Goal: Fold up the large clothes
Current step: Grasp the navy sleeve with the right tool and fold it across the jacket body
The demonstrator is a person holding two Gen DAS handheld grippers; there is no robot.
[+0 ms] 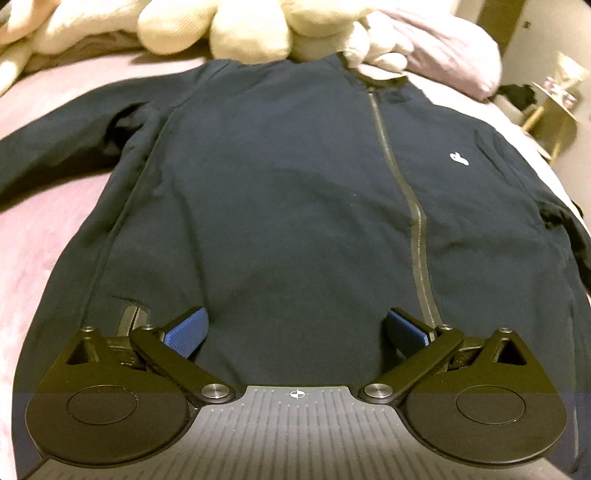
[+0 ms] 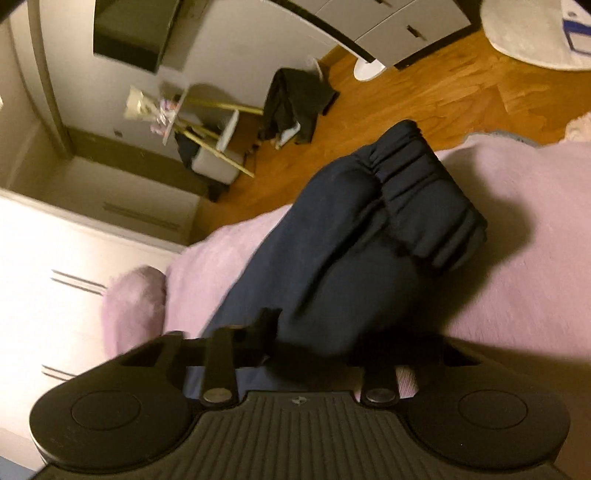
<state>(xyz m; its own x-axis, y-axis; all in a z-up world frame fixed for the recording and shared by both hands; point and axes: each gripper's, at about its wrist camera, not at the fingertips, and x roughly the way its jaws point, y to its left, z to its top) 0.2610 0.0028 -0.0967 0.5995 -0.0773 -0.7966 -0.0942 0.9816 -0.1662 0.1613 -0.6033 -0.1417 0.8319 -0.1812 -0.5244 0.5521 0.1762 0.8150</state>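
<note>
A navy zip-up jacket (image 1: 288, 177) lies front-up and flat on a pink bed cover (image 1: 44, 229), its collar at the far end. It has a grey zipper (image 1: 413, 221) and a small white logo (image 1: 459, 158). My left gripper (image 1: 297, 332) hovers over the jacket's near hem, open, with nothing between its blue pads (image 1: 188, 332). In the right wrist view the jacket's sleeve (image 2: 332, 251) runs away from me, ending in a ribbed cuff (image 2: 428, 199). My right gripper (image 2: 317, 338) is narrowed on the bunched sleeve; dark fabric hides its pads.
Cream plush toys (image 1: 251, 33) and a pink pillow (image 1: 454, 55) lie beyond the collar. Past the bed edge are a wooden floor (image 2: 406, 99), a small table with gold legs (image 2: 207, 125), dark clothes on a chair (image 2: 295, 103) and white drawers (image 2: 48, 280).
</note>
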